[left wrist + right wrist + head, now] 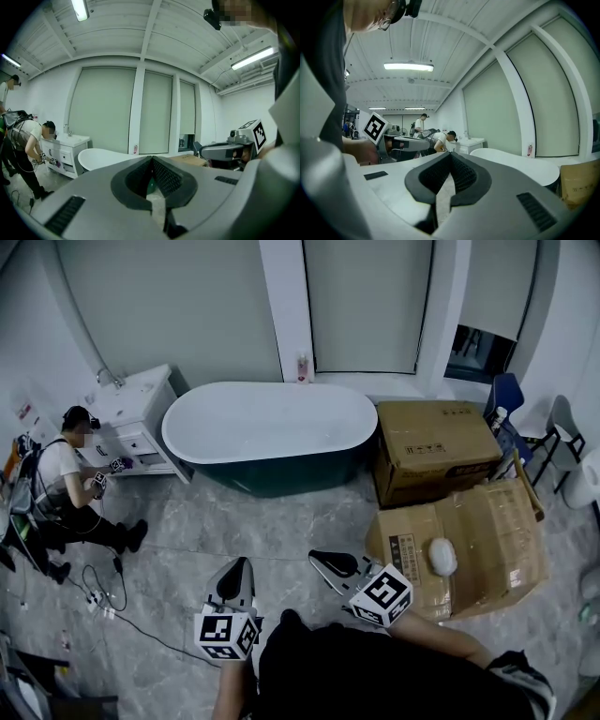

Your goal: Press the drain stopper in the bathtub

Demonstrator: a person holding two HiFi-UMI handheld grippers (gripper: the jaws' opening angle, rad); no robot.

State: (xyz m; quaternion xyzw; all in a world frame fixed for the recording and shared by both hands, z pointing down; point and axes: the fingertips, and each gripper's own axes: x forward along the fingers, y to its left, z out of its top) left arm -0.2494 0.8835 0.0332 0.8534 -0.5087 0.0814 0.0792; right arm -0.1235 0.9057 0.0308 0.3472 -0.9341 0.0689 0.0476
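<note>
In the head view my left gripper (240,565) sits at lower centre with its jaws pressed together and nothing between them; the left gripper view shows the ridged pads meeting at the tips. My right gripper (319,561), just right of it, is closed the same way and holds nothing. Both hang over the grey tiled floor (244,521), well apart from the bathtub (272,423), which stands at upper centre below the window wall. The tub's inside is plain white from here, and the stopper is too small for me to make out. A small bottle (302,367) stands on the ledge behind the tub. At upper left a white vanity (141,418) touches the tub's end, and a person (66,484) crouches before it. At right, 2 cardboard boxes (436,442) lie beside the tub, the nearer with a white lump (442,556) on top.
</note>
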